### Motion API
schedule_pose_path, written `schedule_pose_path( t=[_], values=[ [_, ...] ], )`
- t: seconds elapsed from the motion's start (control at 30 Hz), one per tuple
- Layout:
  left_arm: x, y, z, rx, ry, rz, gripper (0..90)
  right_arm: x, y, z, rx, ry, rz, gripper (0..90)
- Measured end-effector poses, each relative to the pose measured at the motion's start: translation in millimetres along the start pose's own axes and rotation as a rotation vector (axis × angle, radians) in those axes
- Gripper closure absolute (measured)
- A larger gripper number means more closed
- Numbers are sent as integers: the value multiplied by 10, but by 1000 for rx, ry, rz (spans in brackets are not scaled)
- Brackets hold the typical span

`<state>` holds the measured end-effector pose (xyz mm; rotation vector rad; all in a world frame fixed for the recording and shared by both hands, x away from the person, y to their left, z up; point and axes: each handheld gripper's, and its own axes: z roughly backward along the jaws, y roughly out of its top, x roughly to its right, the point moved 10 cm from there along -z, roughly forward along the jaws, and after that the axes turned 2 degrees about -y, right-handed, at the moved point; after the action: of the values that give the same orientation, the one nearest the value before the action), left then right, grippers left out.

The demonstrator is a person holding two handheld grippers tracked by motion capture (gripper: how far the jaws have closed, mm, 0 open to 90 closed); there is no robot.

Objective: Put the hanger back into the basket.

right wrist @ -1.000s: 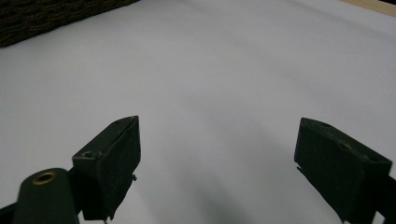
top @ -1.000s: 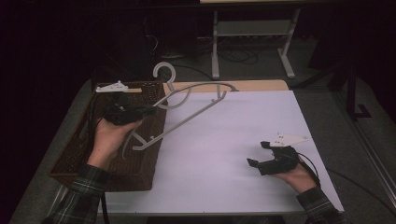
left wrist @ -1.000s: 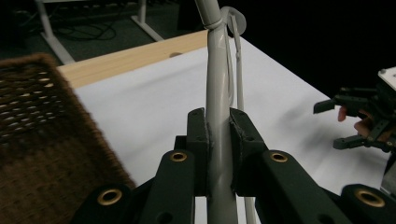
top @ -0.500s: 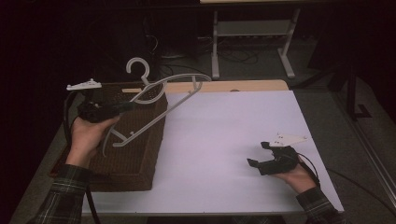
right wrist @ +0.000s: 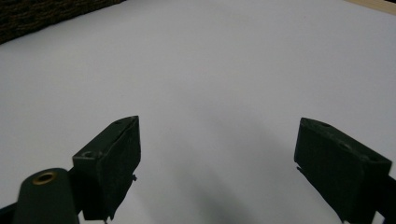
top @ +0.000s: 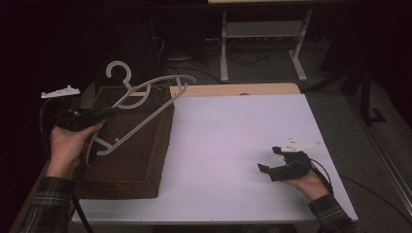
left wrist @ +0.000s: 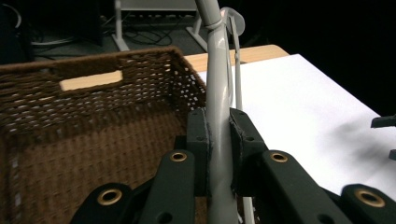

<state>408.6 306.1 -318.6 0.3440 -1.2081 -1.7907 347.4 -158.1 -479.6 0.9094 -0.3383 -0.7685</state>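
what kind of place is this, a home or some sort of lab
Most likely a lab or recording workspace, not a home: a plain white-topped table in a dark room, cables trailing on the floor beneath a metal stand, and handheld grippers at work, the left gripper clamping a hanger over a wicker basket.

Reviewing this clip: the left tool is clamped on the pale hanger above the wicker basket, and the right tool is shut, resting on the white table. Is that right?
Not quite. The right tool is open: the right gripper view shows its jaws standing wide apart with nothing between them. The rest holds: the left tool is clamped on the pale hanger above the wicker basket, and the right one rests on the white table.
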Motion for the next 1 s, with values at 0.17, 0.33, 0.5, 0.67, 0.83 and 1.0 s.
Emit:
schedule_pose_path(
  t=[0.17, 0.33, 0.5, 0.67, 0.83, 1.0],
  values=[
    [-126, -34, 132, 6, 27, 12, 805, 9, -2, -3, 0, -2, -4, 139],
    [-257, -81, 249, 10, 53, 29, 805, 10, -5, -11, -3, -2, -1, 139],
    [-363, -126, 358, 10, 80, 37, 805, 17, -9, -13, -6, -6, 0, 140],
    [-458, -180, 457, 9, 110, 44, 805, 22, -11, -16, -7, -10, 0, 139],
    [-505, -231, 500, 8, 117, 50, 805, 26, -12, -17, -8, -12, -1, 139],
    [-551, -329, 507, -20, 127, 52, 805, 29, -13, -19, -8, -13, -2, 139]
  ],
)
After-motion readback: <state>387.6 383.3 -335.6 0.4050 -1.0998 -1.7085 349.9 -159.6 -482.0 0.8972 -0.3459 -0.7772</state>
